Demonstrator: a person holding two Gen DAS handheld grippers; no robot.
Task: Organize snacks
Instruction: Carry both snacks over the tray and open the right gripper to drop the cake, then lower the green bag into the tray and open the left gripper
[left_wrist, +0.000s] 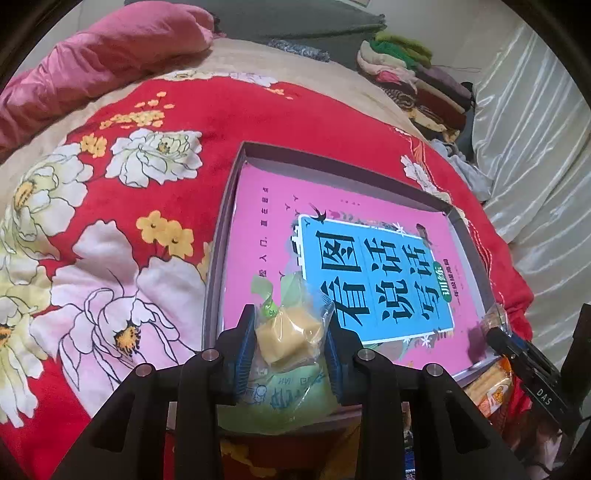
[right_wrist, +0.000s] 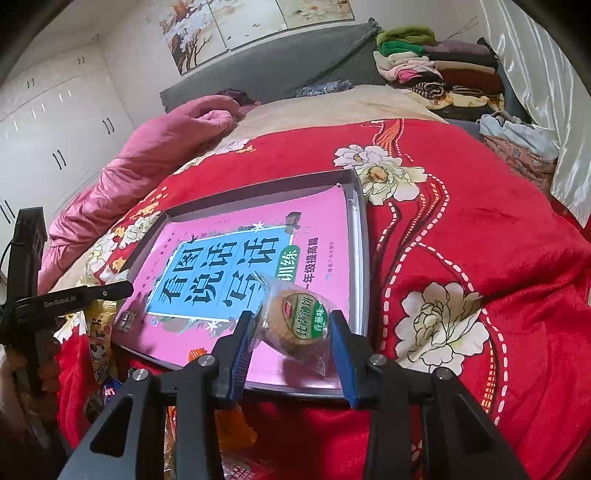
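From the left wrist camera, the left gripper (left_wrist: 290, 334) is clenched on a green-and-clear snack packet (left_wrist: 286, 354) with a pale yellow block of food showing through the wrapper; both blue finger pads (left_wrist: 242, 354) press against its sides. The packet hangs over the near edge of a shallow grey cardboard box (left_wrist: 221, 225) that lies on a red floral blanket (left_wrist: 122, 206). Inside the box a pink book (left_wrist: 332, 236) with a large blue title panel covers the bottom (its Chinese lettering reads upside down from here). At the right edge the right gripper (left_wrist: 496, 326) reaches toward the box's near right corner, and an orange snack packet (left_wrist: 493, 384) lies just outside the box beneath it. A pink quilt (left_wrist: 103, 55) is bunched at the far left, and folded clothes (left_wrist: 413, 77) are stacked at the far right.

From the right wrist camera, the right gripper (right_wrist: 291, 330) grasps a clear-wrapped round biscuit (right_wrist: 295, 321) with a green label, tilted, above the near right part of the pink book (right_wrist: 236, 236) in the grey cardboard box (right_wrist: 360, 229). The left gripper (right_wrist: 110, 290) shows at the left edge, near the box's corner, but its fingertips cannot be made out here. More loose snack packets (right_wrist: 98, 347) lie on the red floral blanket (right_wrist: 461, 206) just outside the box's near left side.
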